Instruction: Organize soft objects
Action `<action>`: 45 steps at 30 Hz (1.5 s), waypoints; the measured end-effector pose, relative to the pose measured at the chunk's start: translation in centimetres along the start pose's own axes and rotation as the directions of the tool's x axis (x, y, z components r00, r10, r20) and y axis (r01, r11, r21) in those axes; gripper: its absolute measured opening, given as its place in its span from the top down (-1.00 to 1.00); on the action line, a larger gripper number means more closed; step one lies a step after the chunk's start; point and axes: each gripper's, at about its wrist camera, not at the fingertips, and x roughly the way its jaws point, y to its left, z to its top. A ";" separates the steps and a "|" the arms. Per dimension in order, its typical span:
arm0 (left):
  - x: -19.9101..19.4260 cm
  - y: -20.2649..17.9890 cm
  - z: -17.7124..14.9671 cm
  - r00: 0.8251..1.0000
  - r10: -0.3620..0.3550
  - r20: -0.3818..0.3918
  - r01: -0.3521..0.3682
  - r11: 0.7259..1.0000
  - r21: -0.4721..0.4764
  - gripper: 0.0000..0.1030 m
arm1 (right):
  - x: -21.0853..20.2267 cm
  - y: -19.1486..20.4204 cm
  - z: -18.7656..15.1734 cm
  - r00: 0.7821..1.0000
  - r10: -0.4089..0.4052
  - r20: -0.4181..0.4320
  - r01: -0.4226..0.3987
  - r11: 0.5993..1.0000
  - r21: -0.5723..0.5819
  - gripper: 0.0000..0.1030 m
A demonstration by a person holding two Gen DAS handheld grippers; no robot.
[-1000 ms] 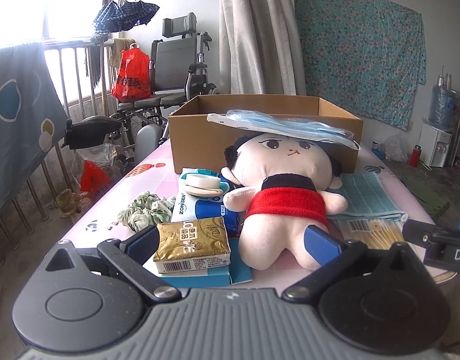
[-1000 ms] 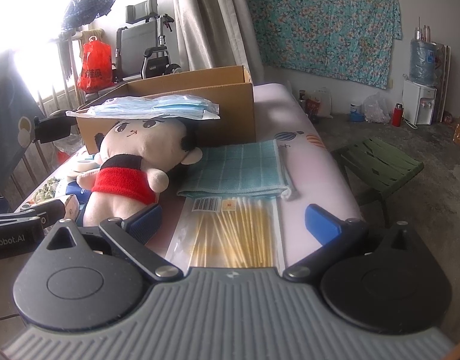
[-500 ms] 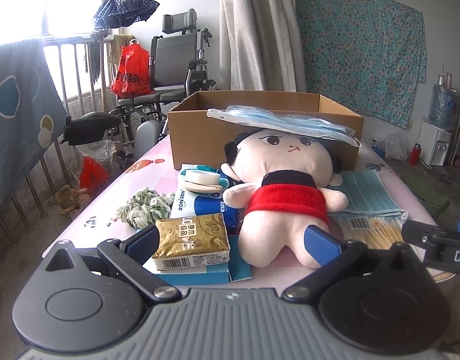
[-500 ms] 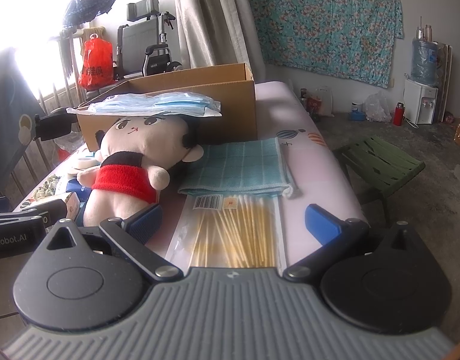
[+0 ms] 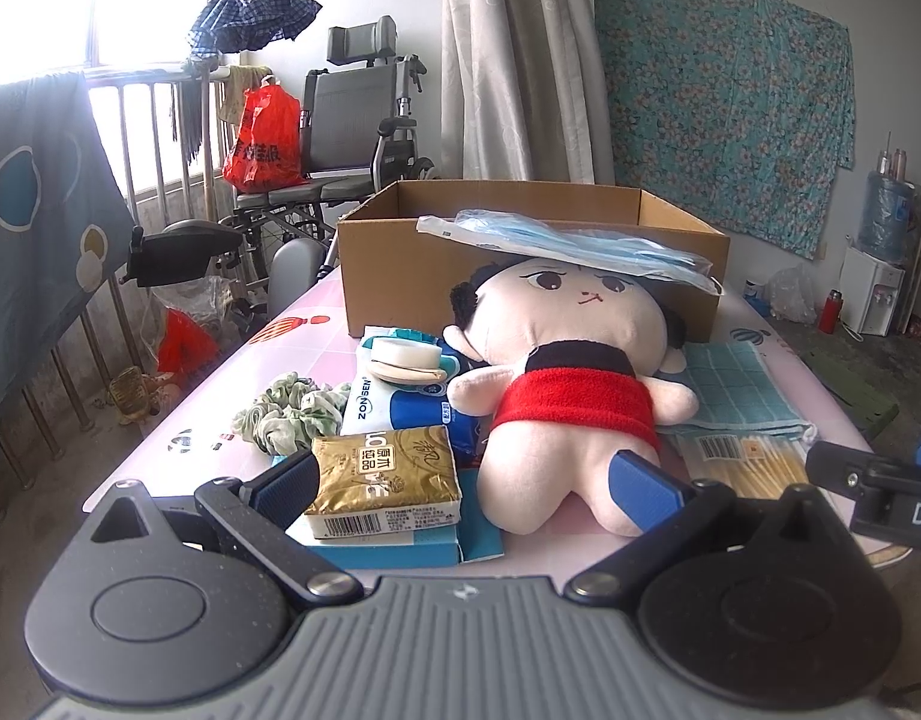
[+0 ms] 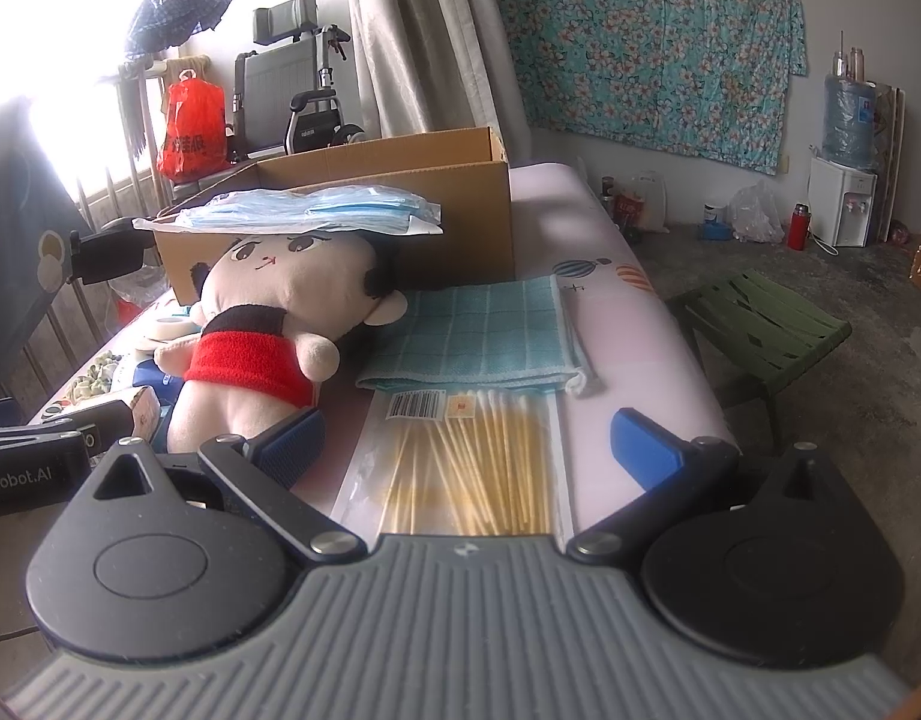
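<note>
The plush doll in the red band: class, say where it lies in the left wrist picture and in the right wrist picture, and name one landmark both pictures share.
Left wrist view: the plush doll lies centre, slightly right, feet toward the camera.
Right wrist view: the plush doll lies left of centre, beside the folded blue cloth.
Shared landmark: the cardboard box behind its head, with the packet of masks on top of the head.

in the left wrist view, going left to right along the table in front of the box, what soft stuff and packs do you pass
green scrunchie → gold tissue pack → plush doll → teal cloth → cotton swab pack
</note>
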 end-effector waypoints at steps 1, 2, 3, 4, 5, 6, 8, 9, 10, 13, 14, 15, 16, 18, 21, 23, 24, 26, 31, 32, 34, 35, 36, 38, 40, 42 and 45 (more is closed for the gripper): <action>0.0 0.0 0.0 1.000 0.000 0.000 0.000 1.000 0.000 -1.00 | 0.0 0.0 0.0 1.000 0.000 0.000 0.000 1.000 0.000 -0.98; 0.0 0.0 0.0 1.000 0.000 -0.001 0.000 1.000 0.000 -1.00 | 0.0 0.0 0.0 1.000 0.000 0.000 0.000 1.000 0.000 -0.98; 0.0 0.0 0.0 1.000 0.000 -0.002 0.000 1.000 -0.001 -1.00 | 0.0 0.0 0.0 1.000 0.000 0.000 0.000 1.000 0.000 -0.98; 0.1 0.0 0.0 1.000 0.000 -0.002 0.000 1.000 -0.002 -1.00 | 0.0 0.0 0.0 1.000 0.000 0.000 0.000 1.000 0.000 -0.98; 0.1 0.0 0.0 1.000 -0.001 -0.001 0.001 1.000 -0.004 -1.00 | 0.0 0.0 0.0 1.000 0.000 0.000 0.000 1.000 0.001 -0.98; 0.1 0.0 0.0 1.000 -0.001 -0.002 0.001 1.000 -0.003 -1.00 | 0.0 0.0 0.0 1.000 0.000 0.000 0.000 1.000 0.001 -0.98; 0.1 0.0 0.0 1.000 0.000 -0.002 0.000 1.000 -0.003 -1.00 | 0.0 0.0 0.0 1.000 0.000 -0.002 0.000 1.000 0.002 -0.98; 0.1 0.0 0.0 1.000 -0.001 -0.002 0.001 1.000 -0.003 -1.00 | 0.0 0.0 0.0 1.000 0.000 -0.002 0.000 1.000 0.002 -0.98; 0.1 0.0 0.0 1.000 0.000 -0.001 0.000 1.000 -0.003 -1.00 | 0.0 0.0 0.0 1.000 0.000 -0.001 0.000 1.000 0.002 -0.98; 0.1 0.0 0.0 1.000 -0.001 -0.001 0.001 1.000 -0.004 -1.00 | 0.0 0.0 0.0 1.000 0.000 -0.002 0.000 1.000 0.001 -0.98; 0.1 0.0 0.1 1.000 -0.001 -0.002 0.001 1.000 -0.003 -1.00 | 0.0 0.0 0.0 1.000 0.000 -0.003 0.000 1.000 0.001 -0.98; 0.1 0.0 0.0 1.000 -0.001 -0.002 0.001 1.000 -0.004 -1.00 | 0.0 0.0 0.0 1.000 0.000 -0.003 0.000 1.000 0.001 -0.98; 0.1 0.0 0.0 1.000 -0.001 -0.002 0.001 1.000 -0.004 -1.00 | 0.0 0.0 0.0 1.000 0.000 -0.002 0.000 1.000 0.002 -0.98; 0.1 0.0 0.0 1.000 -0.001 -0.001 0.001 1.000 -0.005 -1.00 | 0.0 0.0 0.0 1.000 0.000 -0.004 0.000 1.000 0.005 -0.98; 0.1 0.1 0.0 1.000 -0.002 0.000 0.002 1.000 -0.003 -1.00 | 0.0 -0.1 0.1 1.000 0.000 -0.004 0.000 1.000 0.006 -0.98; 0.1 0.0 0.0 1.000 -0.004 -0.001 0.004 1.000 -0.001 -1.00 | 0.0 -0.1 0.1 1.000 0.000 -0.004 0.000 1.000 0.006 -0.98; 0.2 -0.1 0.0 1.000 -0.004 -0.002 0.004 1.000 0.000 -1.00 | 0.0 -0.1 0.1 1.000 0.000 -0.004 0.000 1.000 0.006 -0.98; 0.2 -0.2 0.1 1.000 -0.005 -0.004 0.005 1.000 0.000 -1.00 | 0.0 -0.1 0.1 1.000 0.000 -0.004 0.000 1.000 0.007 -0.98; 0.2 -0.2 0.1 1.000 -0.006 -0.004 0.006 1.000 -0.001 -1.00 | 0.0 -0.1 0.1 1.000 0.000 -0.004 0.000 1.000 0.006 -0.98; 0.2 -0.2 0.1 1.000 -0.006 -0.005 0.006 1.000 -0.002 -1.00 | 0.0 -0.1 0.1 1.000 0.000 -0.004 0.000 1.000 0.006 -0.98; 0.2 -0.2 0.1 1.000 -0.007 -0.005 0.007 1.000 -0.002 -1.00 | 0.0 -0.1 0.1 1.000 -0.001 -0.003 0.001 1.000 0.006 -0.98; 0.2 -0.2 0.1 1.000 -0.007 -0.005 0.007 1.000 -0.003 -1.00 | 0.0 -0.1 0.1 1.000 0.000 -0.004 0.000 1.000 0.006 -0.98; 0.2 -0.2 0.1 1.000 -0.007 -0.005 0.007 1.000 -0.003 -1.00 | 0.0 -0.1 0.1 1.000 0.000 -0.004 0.000 1.000 0.007 -0.98; 0.2 -0.2 0.1 1.000 -0.007 -0.005 0.007 1.000 -0.003 -1.00 | 0.0 -0.1 0.1 1.000 0.000 -0.004 0.000 1.000 0.007 -0.98; 0.2 -0.2 0.1 1.000 -0.007 -0.005 0.007 1.000 -0.003 -1.00 | 0.0 -0.1 0.1 1.000 0.000 -0.003 0.000 1.000 0.007 -0.98; 0.2 -0.2 0.1 1.000 -0.007 -0.005 0.007 1.000 -0.003 -1.00 | 0.0 -0.1 0.1 1.000 0.000 -0.004 0.000 1.000 0.007 -0.98; 0.2 -0.1 0.1 1.000 -0.007 -0.005 0.007 1.000 -0.003 -1.00 | 0.0 -0.1 0.1 1.000 0.000 -0.004 0.000 1.000 0.007 -0.98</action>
